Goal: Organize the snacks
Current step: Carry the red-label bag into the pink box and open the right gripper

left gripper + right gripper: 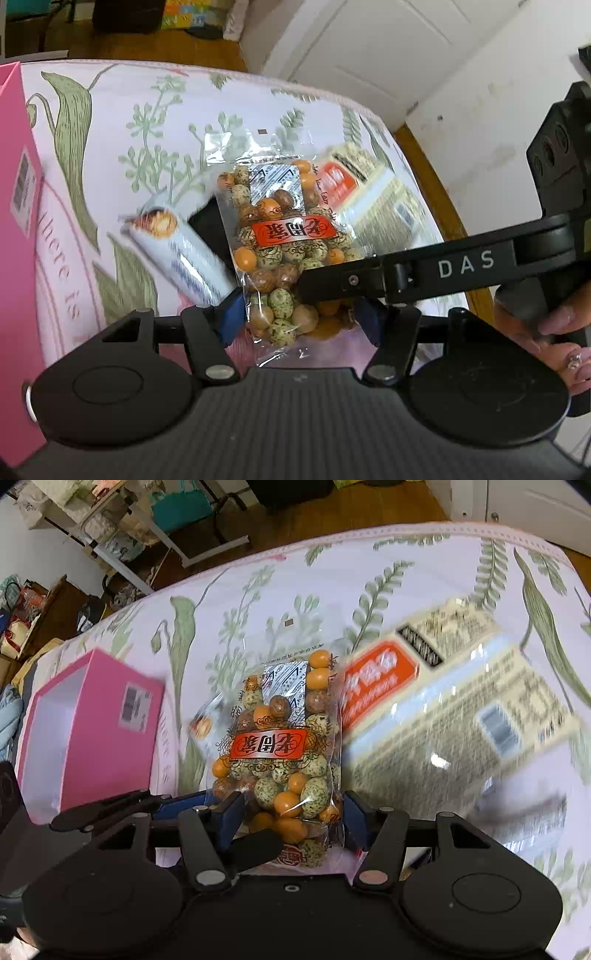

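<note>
A clear bag of orange and speckled coated nuts (284,251) with a red label hangs above the table, held at its lower end by both grippers. My left gripper (301,317) is shut on the bag, its blue pads (231,314) pressing the sides. My right gripper (290,816) is shut on the same bag (280,753); its arm marked DAS (443,267) crosses the left wrist view. A pink box (88,723), open on top, stands on the table to the left and shows at the left edge of the left wrist view (14,221).
The table wears a white cloth with green plants (258,602). A large flat packet with an orange label (436,709) lies to the right of the bag. A white tube-shaped snack packet (177,251) lies to its left. Wooden floor and clutter lie beyond the far edge.
</note>
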Available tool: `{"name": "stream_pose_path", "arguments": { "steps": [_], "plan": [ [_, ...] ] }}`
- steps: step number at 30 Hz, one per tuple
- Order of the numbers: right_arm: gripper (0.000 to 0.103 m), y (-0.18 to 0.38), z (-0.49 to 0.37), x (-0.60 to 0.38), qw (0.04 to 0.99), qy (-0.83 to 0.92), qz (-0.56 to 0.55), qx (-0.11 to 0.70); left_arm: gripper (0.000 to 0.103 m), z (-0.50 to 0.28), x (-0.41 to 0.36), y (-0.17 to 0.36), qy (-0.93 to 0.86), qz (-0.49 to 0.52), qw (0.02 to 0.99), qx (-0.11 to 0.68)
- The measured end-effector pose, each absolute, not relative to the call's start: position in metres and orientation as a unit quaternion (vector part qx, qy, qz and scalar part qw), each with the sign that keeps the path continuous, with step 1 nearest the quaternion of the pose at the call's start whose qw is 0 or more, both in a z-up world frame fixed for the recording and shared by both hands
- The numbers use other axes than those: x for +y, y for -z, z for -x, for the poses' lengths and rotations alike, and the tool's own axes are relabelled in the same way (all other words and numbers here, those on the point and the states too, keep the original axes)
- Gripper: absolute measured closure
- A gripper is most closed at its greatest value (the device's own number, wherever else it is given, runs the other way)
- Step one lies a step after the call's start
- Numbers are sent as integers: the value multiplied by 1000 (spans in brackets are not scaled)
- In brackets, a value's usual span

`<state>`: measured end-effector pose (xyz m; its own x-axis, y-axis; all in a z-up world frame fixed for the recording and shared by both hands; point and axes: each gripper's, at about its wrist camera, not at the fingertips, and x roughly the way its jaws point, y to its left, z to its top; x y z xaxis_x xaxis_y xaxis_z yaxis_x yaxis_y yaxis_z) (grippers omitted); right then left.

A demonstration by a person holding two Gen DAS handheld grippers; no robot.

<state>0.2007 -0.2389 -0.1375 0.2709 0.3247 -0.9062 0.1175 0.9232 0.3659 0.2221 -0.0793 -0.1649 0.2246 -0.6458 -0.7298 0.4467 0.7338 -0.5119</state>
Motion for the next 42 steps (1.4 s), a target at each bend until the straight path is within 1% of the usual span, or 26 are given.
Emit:
{"name": "stream_pose_path", "arguments": {
  "steps": [10, 18, 26, 32, 39, 42],
  "plan": [
    [39, 140, -147, -214, 750, -81, -240, 611, 40, -177, -67, 146, 347, 15, 748, 566],
    [39, 125, -111, -186, 754, -98, -245, 601, 39, -141, -40, 126, 345, -1, 751, 564],
    [39, 92, -82, -156, 774, -127, -232, 575, 38, -106, -8, 96, 343, -5, 776, 530],
    [39, 59, -66, -137, 799, -154, -215, 541, 37, -85, 20, 63, 337, -3, 799, 498],
    [39, 33, -91, -96, 821, -216, -178, 497, 37, -87, 68, 36, 291, 18, 846, 447],
    [41, 33, -120, -71, 821, -256, -163, 483, 37, -99, 96, 34, 255, 31, 864, 433]
  ]
}}
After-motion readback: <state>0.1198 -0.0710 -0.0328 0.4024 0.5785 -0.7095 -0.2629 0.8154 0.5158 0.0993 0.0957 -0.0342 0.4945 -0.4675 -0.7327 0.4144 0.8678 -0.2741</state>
